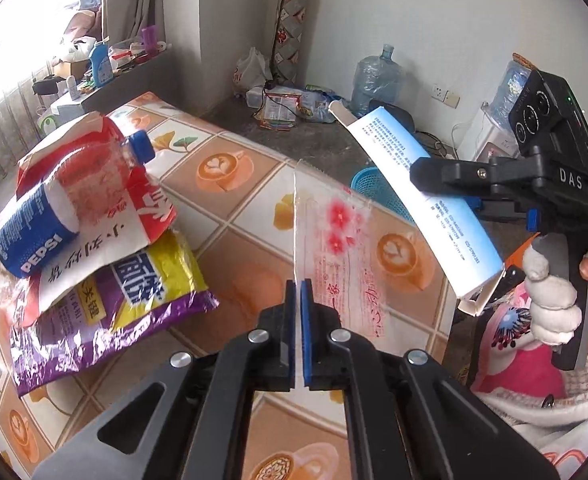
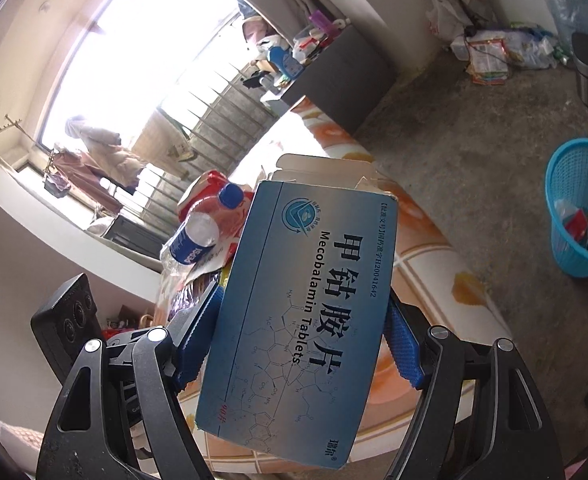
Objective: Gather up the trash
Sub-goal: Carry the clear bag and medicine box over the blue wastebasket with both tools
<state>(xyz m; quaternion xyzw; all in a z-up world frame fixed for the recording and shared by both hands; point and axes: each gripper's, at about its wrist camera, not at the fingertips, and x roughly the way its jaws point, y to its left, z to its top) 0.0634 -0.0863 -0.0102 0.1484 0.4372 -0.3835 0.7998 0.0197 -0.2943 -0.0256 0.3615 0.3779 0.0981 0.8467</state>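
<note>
My left gripper (image 1: 298,312) is shut on the edge of a clear plastic wrapper (image 1: 342,256) printed with red flowers, held above the tiled tablecloth (image 1: 229,200). My right gripper (image 2: 298,344) is shut on a blue medicine box (image 2: 306,312), its blue pads pressing both long sides; the same box (image 1: 426,204) shows in the left wrist view at the right gripper (image 1: 434,178), held by a gloved hand (image 1: 550,296). A crushed Pepsi bottle (image 1: 53,216) lies on red-white and purple snack bags (image 1: 105,304) at the table's left.
A blue mesh waste basket (image 2: 582,208) stands on the concrete floor to the right of the table, with some trash inside. Water jugs (image 1: 378,76), bags and papers clutter the far wall. A windowsill (image 1: 105,64) with bottles lies at the left.
</note>
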